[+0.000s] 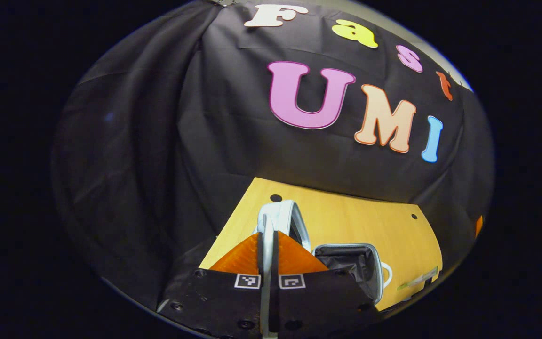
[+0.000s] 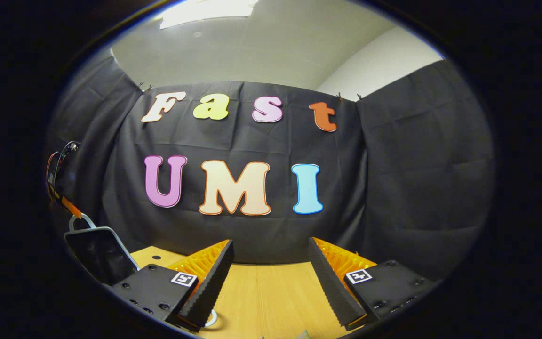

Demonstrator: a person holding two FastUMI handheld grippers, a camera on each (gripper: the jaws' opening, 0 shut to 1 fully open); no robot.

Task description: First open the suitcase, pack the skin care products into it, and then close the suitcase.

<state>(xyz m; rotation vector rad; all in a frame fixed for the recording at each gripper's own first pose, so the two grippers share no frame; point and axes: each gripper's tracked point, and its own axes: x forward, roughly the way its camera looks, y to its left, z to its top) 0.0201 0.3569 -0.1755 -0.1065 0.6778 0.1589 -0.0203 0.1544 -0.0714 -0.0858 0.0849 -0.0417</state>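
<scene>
Black cloth backs a yellow wooden table (image 1: 346, 216), and on it the suitcase (image 1: 353, 263) stands open, dark lining showing. Your left gripper (image 1: 269, 249) has its jaws pinched on the lid's pale rim (image 1: 280, 212), holding the lid (image 2: 97, 252) raised. Your right gripper (image 2: 268, 278) waits with jaws wide over bare wood, holding nothing. Opening looks nearly finished; next you likely need the lid settled back, then reach for the skin care products.

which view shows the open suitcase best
The left gripper view: the suitcase lies open on the table, dark lining showing, while the left tongs pinch its raised lid edge. The right gripper view catches just the raised lid at its left edge, beside the open right tongs.
</scene>
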